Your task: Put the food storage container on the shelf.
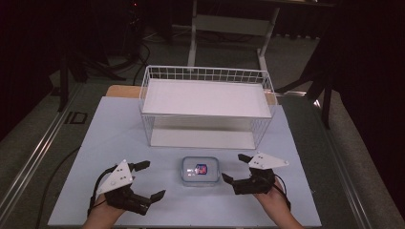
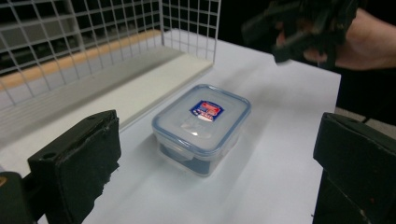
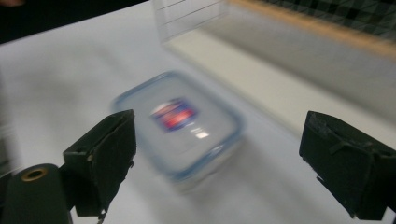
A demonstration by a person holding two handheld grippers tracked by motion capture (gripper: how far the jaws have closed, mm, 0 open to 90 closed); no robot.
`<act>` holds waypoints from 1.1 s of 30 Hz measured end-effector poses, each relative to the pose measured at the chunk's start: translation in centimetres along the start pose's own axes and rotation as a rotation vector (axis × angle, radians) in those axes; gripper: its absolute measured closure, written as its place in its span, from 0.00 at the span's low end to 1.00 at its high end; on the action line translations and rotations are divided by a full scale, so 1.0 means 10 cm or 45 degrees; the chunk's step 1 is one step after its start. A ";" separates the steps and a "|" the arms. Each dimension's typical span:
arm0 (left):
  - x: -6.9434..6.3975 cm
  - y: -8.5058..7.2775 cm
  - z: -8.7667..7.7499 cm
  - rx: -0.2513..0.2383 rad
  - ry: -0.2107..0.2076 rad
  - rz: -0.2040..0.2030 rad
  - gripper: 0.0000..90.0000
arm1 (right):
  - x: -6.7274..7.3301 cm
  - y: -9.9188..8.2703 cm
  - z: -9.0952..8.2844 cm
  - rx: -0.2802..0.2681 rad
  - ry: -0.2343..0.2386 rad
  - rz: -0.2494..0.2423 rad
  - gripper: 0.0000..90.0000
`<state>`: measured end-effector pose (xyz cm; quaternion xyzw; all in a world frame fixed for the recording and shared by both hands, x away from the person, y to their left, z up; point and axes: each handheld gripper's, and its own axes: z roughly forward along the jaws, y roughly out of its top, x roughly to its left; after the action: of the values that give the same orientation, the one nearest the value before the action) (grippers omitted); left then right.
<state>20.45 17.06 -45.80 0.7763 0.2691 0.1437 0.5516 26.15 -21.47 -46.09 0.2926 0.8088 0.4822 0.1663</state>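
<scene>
- High view: a small clear plastic box, square with rounded corners, a blue-edged lid and a red-and-blue sticker on top, sits near the front of the pale, matte surface. It lies between the two grippers, touching neither.
- The left gripper rests to the left of the box and a little nearer, its black fingers spread wide with nothing between them. A grey three-cornered plate rides on top.
- The right gripper sits just to the right of the box, fingers spread wide and empty, one tip level with the far edge of the box and the other with its near edge.
- Behind the box stands a white wire basket of thin gridded rods, with a flat white panel inside it.
- Left gripper view: the box stands ahead, between the two blunt, rough-faced black fingers and well clear of both. The basket's mesh rises at far left, and the right gripper is a dark blur at far right.
- Right gripper view: the box is blurred, lying beyond the gap and nearer the left finger. Neither finger touches it.
</scene>
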 end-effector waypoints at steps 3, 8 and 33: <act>0.05 0.07 0.06 0.010 -0.025 -0.116 0.02 | 0.00 0.07 -0.07 -0.051 -0.013 -0.037 0.15; 0.13 0.14 0.21 0.048 -0.038 -0.121 0.02 | -0.03 0.15 -0.05 0.052 0.097 0.049 0.24; 0.64 -0.29 1.05 0.374 -0.119 -0.927 0.12 | -0.41 -0.17 0.67 0.367 0.278 0.766 0.17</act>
<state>30.37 13.33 -52.65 0.7066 0.5190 -0.1370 0.4611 32.51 -20.12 -50.87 0.4849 0.7592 0.4191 -0.1135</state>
